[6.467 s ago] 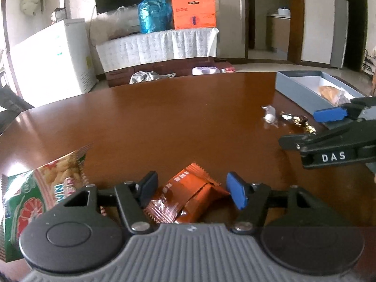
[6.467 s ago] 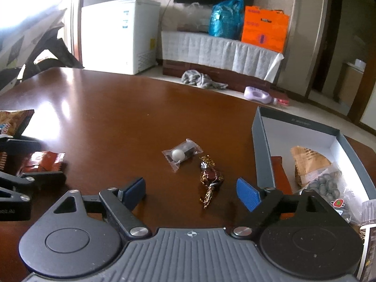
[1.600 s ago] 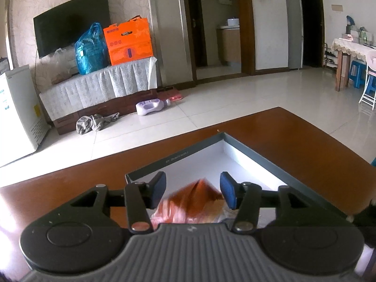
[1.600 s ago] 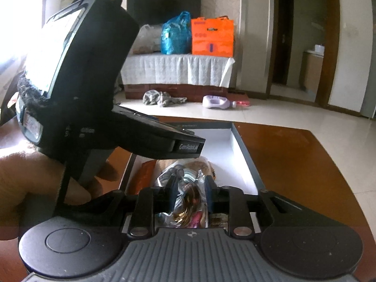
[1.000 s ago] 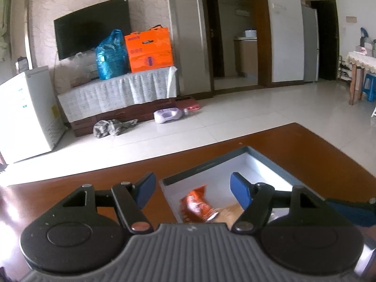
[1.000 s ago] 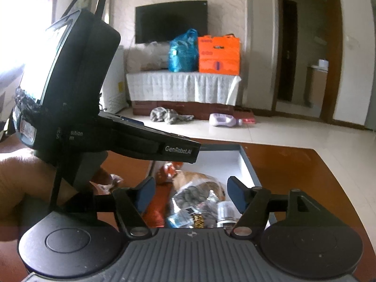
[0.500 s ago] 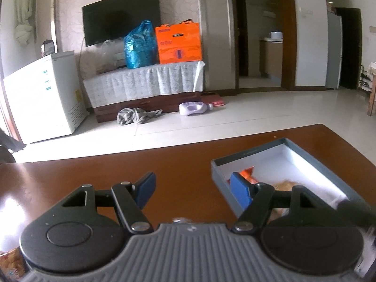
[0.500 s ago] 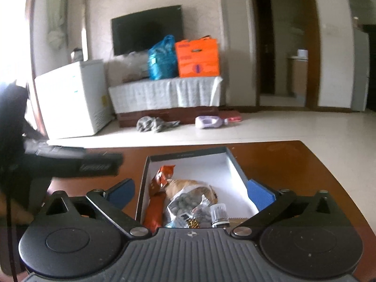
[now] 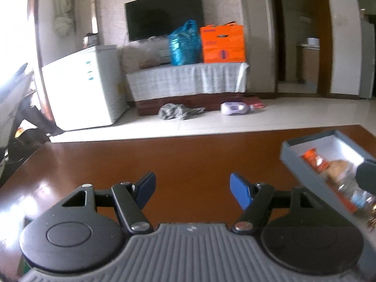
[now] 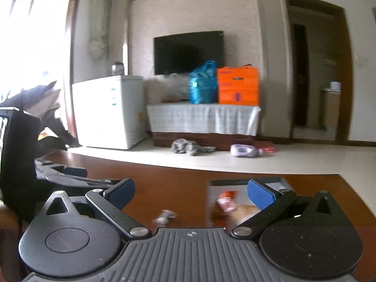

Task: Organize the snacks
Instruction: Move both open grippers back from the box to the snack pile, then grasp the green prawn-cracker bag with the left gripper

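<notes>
The grey snack box [image 9: 303, 164] sits on the brown table at the right of the left wrist view, with an orange packet [image 9: 313, 156] and other snacks inside. My left gripper [image 9: 192, 189] is open and empty over bare table, left of the box. My right gripper [image 10: 190, 193] is open and empty, above the table near the box [image 10: 211, 183]. A small clear-wrapped candy [image 10: 164, 218] lies on the table between its fingers, left of the box. An orange packet [image 10: 225, 199] shows in the box.
The left gripper's body [image 10: 21, 155] fills the left of the right wrist view. The table's far edge [image 9: 188, 138] runs across the view. Beyond it are a white freezer [image 9: 87, 89] and a TV stand.
Both grippers let go of their snacks into the box and opened. Both have since pulled back and swung left, so the box has slid to the right in each view.
</notes>
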Motion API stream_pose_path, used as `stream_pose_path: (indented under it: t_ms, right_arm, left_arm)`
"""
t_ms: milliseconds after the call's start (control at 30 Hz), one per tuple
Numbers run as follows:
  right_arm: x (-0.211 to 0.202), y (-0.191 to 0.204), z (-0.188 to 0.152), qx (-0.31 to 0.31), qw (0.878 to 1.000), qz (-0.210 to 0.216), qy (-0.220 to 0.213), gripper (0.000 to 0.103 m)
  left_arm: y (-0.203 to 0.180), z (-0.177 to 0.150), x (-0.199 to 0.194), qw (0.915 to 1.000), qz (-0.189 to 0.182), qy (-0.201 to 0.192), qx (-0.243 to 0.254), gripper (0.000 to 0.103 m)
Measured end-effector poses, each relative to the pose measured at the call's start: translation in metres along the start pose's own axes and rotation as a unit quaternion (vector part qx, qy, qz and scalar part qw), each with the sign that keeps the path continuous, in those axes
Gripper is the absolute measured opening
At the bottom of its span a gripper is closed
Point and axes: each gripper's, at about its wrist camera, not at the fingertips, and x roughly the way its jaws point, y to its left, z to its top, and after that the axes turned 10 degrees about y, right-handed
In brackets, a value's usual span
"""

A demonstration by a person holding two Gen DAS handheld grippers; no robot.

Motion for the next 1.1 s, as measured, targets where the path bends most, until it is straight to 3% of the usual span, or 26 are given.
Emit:
stream_pose_path:
  t_ms: [133, 433, 567, 733, 1100]
  right_arm:
    - [0.037, 0.029, -0.001, -0.015, 0.997, -0.004, 0.074, 0.103]
    - [0.107, 0.088, -0.024, -0.077, 0.984, -0.050, 0.155, 0.103]
    - [0.125, 0.094, -0.037, -0.094, 0.978, -0.071, 0.175, 0.103]
    - [0.137, 0.076, -0.037, -0.044, 0.978, -0.071, 0.188, 0.103]
    - [0.188, 0.076, -0.012, -0.015, 0.978, -0.061, 0.197, 0.103]
  left_arm:
    - [0.036, -0.020, -0.001, 0.9994, 0.017, 0.016, -0.025, 0.070]
    - [0.104, -0.048, -0.022, 0.9955, 0.072, 0.025, -0.056, 0.070]
    - [0.114, -0.060, -0.030, 0.9951, 0.084, 0.028, -0.045, 0.070]
    - [0.120, -0.065, -0.038, 0.9934, 0.110, 0.009, -0.034, 0.070]
    - [0.160, -0.056, -0.017, 0.9865, 0.119, 0.039, -0.106, 0.073]
